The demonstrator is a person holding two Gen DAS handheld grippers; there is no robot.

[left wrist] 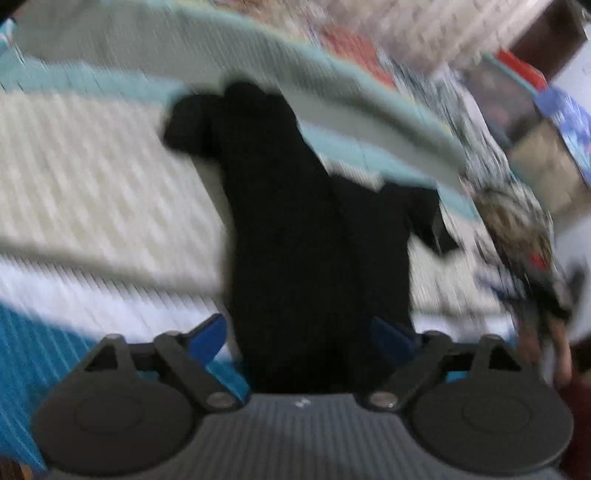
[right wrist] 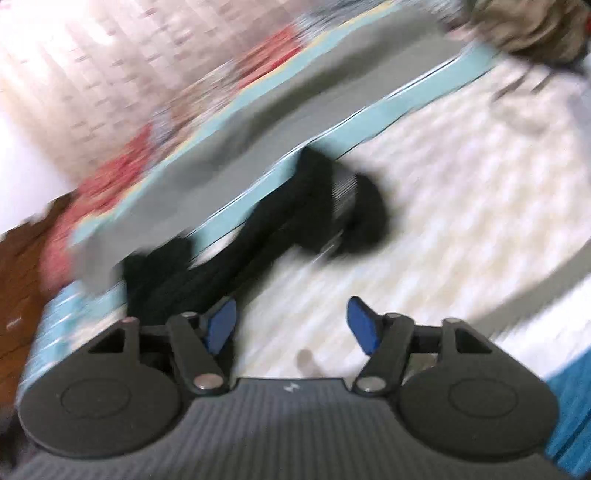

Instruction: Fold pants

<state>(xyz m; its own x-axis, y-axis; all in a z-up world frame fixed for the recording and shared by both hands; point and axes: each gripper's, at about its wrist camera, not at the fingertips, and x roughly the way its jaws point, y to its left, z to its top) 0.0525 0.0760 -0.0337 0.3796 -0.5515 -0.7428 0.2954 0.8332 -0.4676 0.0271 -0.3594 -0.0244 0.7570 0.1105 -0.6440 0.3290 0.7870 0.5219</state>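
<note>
Heavily blurred, left wrist view: one pair of black pants lying on a pale striped bed cover, running from between the fingers up to a light blue band along the cover's far edge. Folds and seams lost in the dark cloth; near end hidden behind the gripper body. Left gripper with jaws spread wide, two blue fingers standing either side of the pants; right-hand pad dim against the fabric, touch impossible to judge, no clamping seen. Right edge: a patterned bundle, too smeared to name, and part of a person's hand cut off by the frame.

Equally blurred, right wrist view: same pants ahead and to the left, stretched along the blue band, one end reaching behind the left finger. Right gripper with jaws apart, two blue fingers, only bare cover between them, nothing held. Top right corner: a brownish heap, cut off and unclear.
</note>
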